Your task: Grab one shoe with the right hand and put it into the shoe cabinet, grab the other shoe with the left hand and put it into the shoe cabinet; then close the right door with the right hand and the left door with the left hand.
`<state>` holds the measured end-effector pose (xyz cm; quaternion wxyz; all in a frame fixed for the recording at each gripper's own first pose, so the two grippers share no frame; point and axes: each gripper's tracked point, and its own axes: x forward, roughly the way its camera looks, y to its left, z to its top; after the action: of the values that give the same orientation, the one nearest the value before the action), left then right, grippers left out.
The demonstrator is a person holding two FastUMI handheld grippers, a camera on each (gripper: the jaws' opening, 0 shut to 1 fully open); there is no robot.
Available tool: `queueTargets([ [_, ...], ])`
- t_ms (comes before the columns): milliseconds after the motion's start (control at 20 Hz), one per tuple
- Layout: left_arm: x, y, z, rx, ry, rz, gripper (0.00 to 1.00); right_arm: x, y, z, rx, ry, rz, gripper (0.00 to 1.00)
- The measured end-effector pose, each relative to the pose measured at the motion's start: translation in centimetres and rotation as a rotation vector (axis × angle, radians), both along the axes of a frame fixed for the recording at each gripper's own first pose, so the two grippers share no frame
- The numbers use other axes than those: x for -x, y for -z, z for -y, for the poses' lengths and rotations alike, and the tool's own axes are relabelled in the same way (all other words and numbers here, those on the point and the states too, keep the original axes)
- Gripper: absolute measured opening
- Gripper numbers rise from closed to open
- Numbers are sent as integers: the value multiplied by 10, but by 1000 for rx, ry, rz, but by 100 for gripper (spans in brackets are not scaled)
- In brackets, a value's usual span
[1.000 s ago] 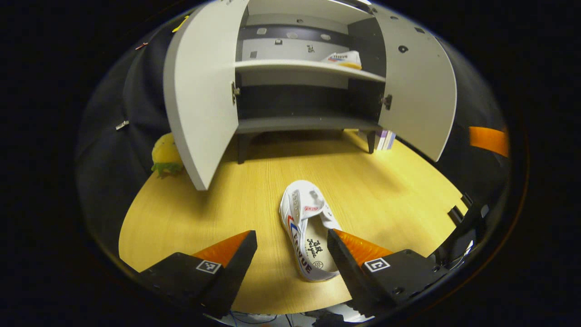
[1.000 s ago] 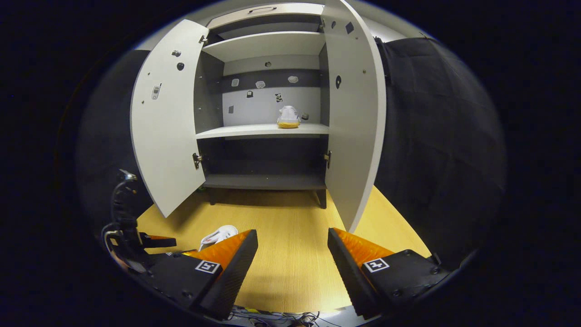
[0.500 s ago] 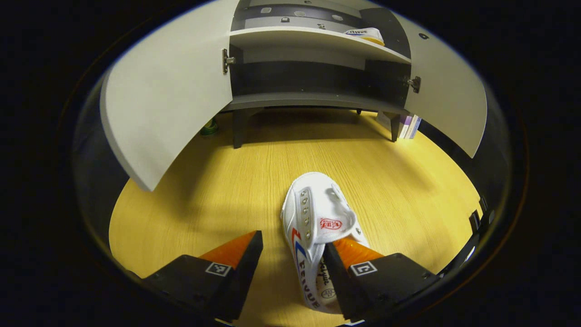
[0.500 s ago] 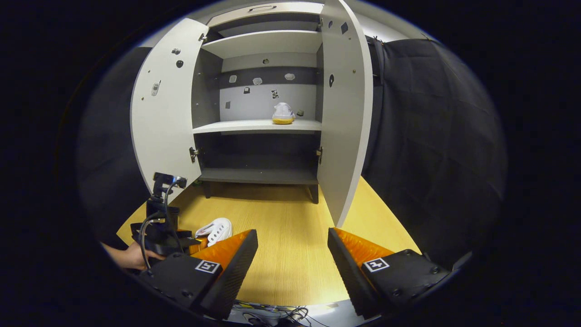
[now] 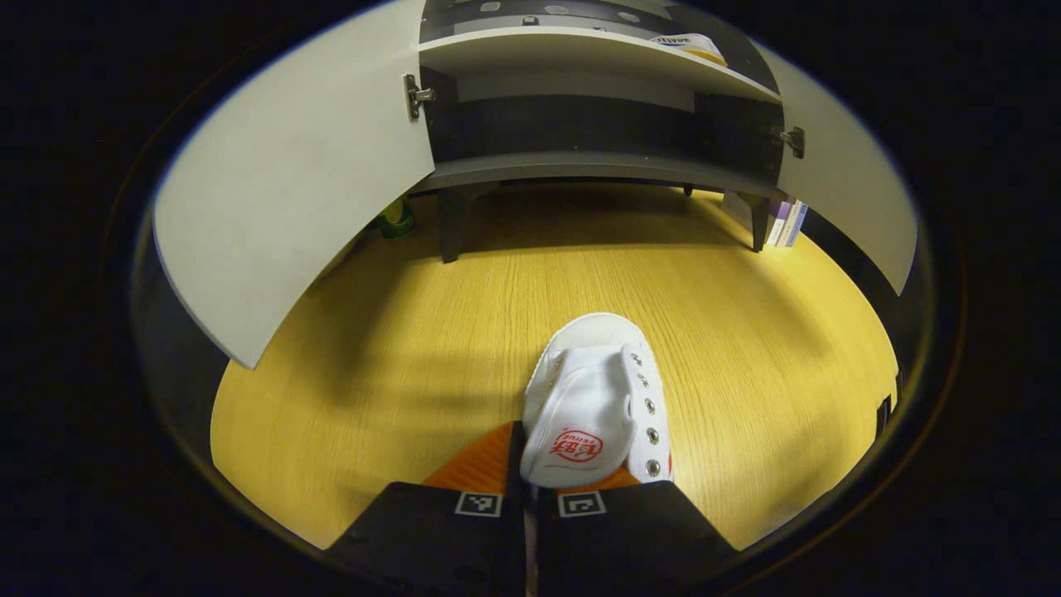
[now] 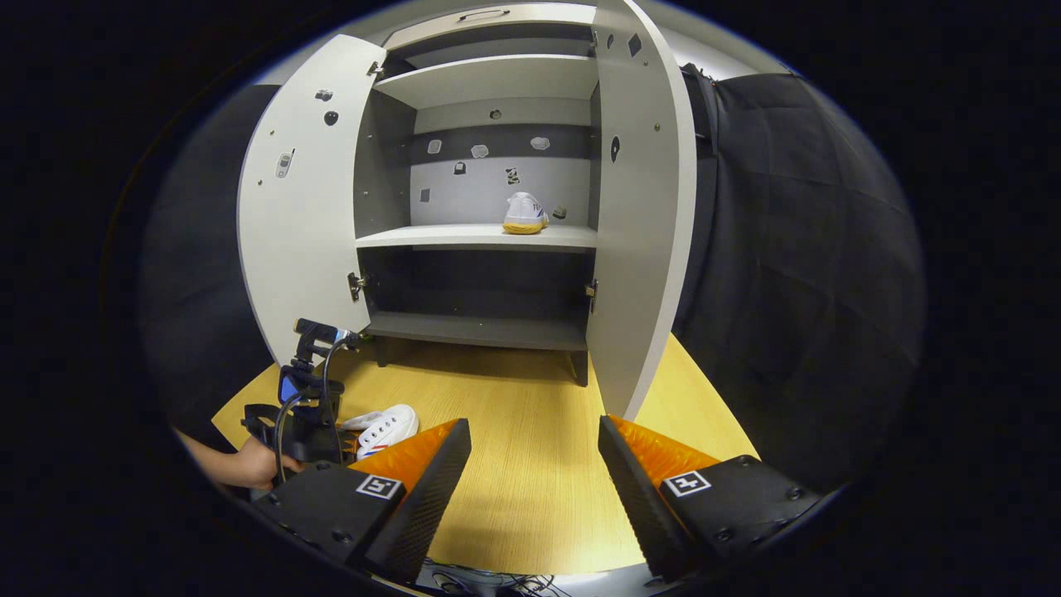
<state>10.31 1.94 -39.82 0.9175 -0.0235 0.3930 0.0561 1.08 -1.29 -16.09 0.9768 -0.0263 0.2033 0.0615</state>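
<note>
Left gripper view: L gripper (image 5: 530,481) clamps shoe (image 5: 593,406) heel.

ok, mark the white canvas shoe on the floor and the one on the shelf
white canvas shoe on the floor (image 5: 593,406), left gripper view, tongue.
white canvas shoe on the shelf (image 6: 524,212), right gripper view, heel.

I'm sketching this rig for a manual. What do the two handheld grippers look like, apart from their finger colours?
Each gripper has two wedge-shaped fingers on black blocks, and each block carries a small square black-and-white marker. See the right gripper and the left gripper. In the right gripper view, the left gripper also shows a black frame, a looping dark cable and a small camera mount on top, held by a bare hand.
</note>
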Motion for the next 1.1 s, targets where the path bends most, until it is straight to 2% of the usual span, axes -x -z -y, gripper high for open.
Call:
queueTargets([
  [100,1,-1,0,22,-10,-21,7,-2,4,5,4,-8,-1,99],
  [200,4,-5,2,63,-54,-49,5,-2,10,10,7,-15,-11,98],
  [300,2,-24,5,115,-114,-28,5,-2,12,12,-6,-24,-15,99],
  [450,3,-70,8,122,-144,17,5,-4,13,14,-8,-38,-4,99],
  [800,-9,-205,15,80,-76,182,5,-2,3,15,-39,-78,13,99],
  [950,-30,-262,20,117,-72,251,5,2,-2,16,-42,-105,21,98],
  [1100,-67,-315,18,109,-59,319,5,1,-8,15,-78,-113,12,99],
])
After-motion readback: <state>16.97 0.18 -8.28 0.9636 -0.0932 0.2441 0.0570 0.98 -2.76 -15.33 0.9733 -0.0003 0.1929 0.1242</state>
